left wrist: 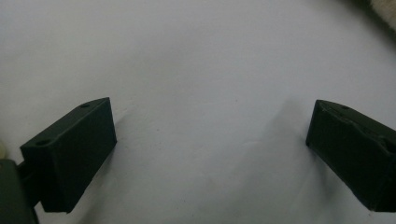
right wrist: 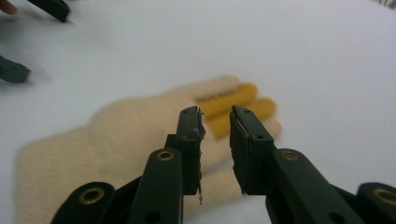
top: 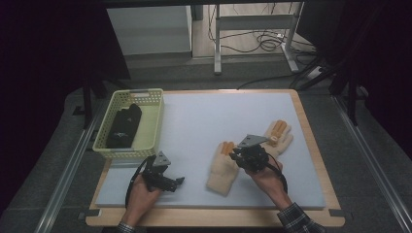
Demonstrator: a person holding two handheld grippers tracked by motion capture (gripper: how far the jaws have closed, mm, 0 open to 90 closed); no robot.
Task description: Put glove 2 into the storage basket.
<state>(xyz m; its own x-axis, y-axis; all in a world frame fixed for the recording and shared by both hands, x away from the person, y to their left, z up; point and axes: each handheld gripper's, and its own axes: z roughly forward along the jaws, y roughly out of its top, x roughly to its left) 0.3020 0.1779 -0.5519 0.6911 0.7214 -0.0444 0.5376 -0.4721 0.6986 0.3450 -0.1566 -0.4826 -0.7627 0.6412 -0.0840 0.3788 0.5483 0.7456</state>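
Two cream knit gloves with orange fingertips lie on the white mat (top: 194, 121). The near glove (top: 222, 170) lies flat, right of centre, and the far glove (top: 281, 133) lies behind it to the right. My right gripper (top: 234, 154) hovers over the near glove's finger end. In the right gripper view its jaws (right wrist: 215, 112) stand a narrow gap apart with nothing between them, and the glove (right wrist: 130, 135) is blurred beneath. My left gripper (top: 176, 182) rests low over bare mat at the front left, jaws wide open (left wrist: 210, 106) and empty.
A pale yellow basket (top: 154, 121) holding dark folded items (top: 124, 125) stands at the mat's left rear. The wooden table edge (top: 311, 145) frames the mat. Bare mat stretches between the basket and the gloves. Desk legs and cables are on the floor beyond.
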